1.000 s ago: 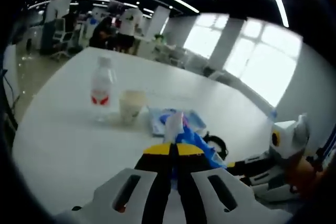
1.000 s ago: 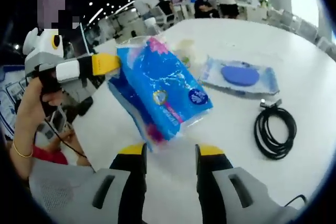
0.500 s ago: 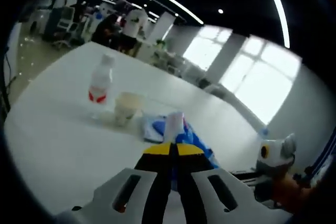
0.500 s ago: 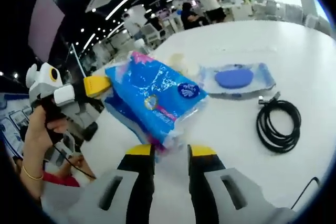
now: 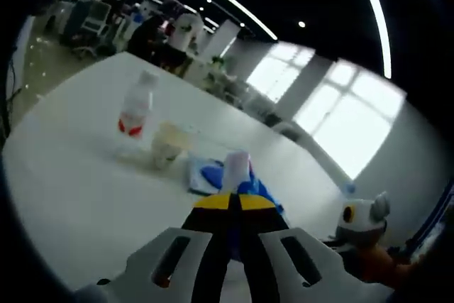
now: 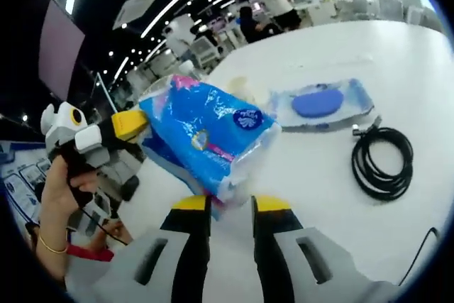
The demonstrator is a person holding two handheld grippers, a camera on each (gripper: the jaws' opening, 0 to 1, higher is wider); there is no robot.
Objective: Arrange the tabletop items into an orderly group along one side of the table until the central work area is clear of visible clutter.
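Left tongs (image 5: 235, 202) pinched tight on one end of a blue tissue pack (image 6: 202, 135), held above the white worktop (image 6: 312, 175) at frame centre. Right tongs (image 6: 230, 204), slightly parted, close around the pack's lower corner. Wipes packet (image 6: 320, 102) and coiled black cable (image 6: 383, 161) lie right; bottle (image 5: 135, 112) and cup (image 5: 167, 144) upper left.

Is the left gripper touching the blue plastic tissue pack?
Touching. In the right gripper view, the left gripper is shut on the edge of the blue plastic tissue pack.
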